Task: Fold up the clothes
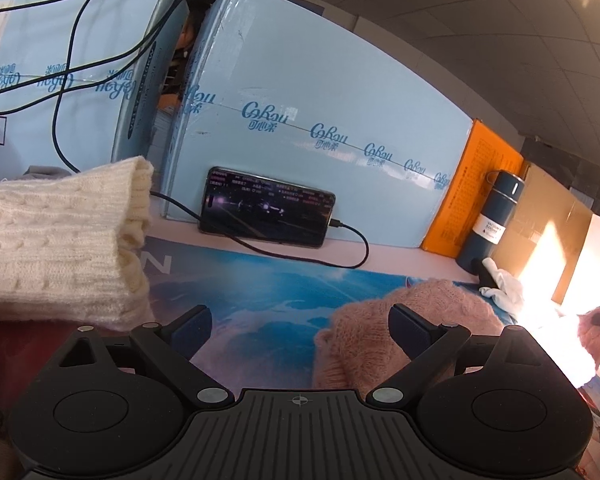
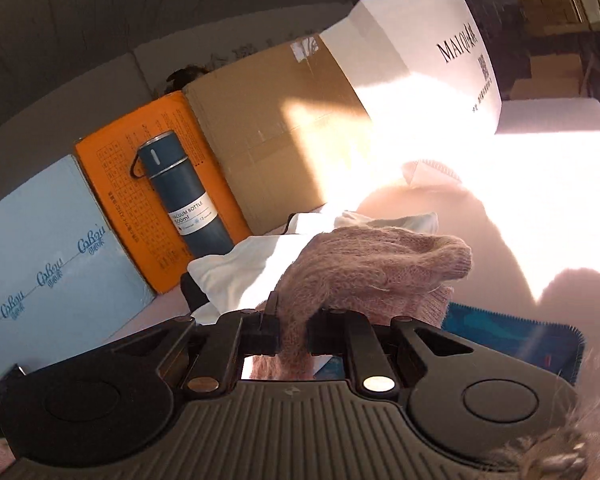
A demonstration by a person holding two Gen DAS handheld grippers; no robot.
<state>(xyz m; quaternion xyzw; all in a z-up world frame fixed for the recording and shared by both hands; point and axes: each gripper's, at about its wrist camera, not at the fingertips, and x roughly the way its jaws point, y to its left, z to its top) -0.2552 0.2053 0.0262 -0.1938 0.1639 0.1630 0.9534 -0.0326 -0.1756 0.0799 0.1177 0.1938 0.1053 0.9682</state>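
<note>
Early in the fold: right hand-held gripper (image 2: 293, 332) clamped on a bunched edge of the fuzzy pink knit sweater (image 2: 364, 268) lifted off the desk (image 1: 260, 246), left hand-held gripper (image 1: 300, 326) wide and empty near it, cream cable-knit sweater (image 1: 60, 248) far left, apparently folded.

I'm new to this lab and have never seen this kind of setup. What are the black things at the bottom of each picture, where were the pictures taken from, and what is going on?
Each black shape is a hand-held gripper: a two-fingered clamp that a person carries, with a wide-angle camera on it looking forward along the fingers. One picture comes from the left hand's tool, the other from the right's.

The left hand-held gripper is open and holds nothing. Ahead lie a pink fuzzy sweater on a blue printed mat, a cream knit garment, and a phone leaning on a light blue box.

The right hand-held gripper is shut on the pink sweater. Behind it stand a blue vacuum bottle and cardboard boxes.
</note>
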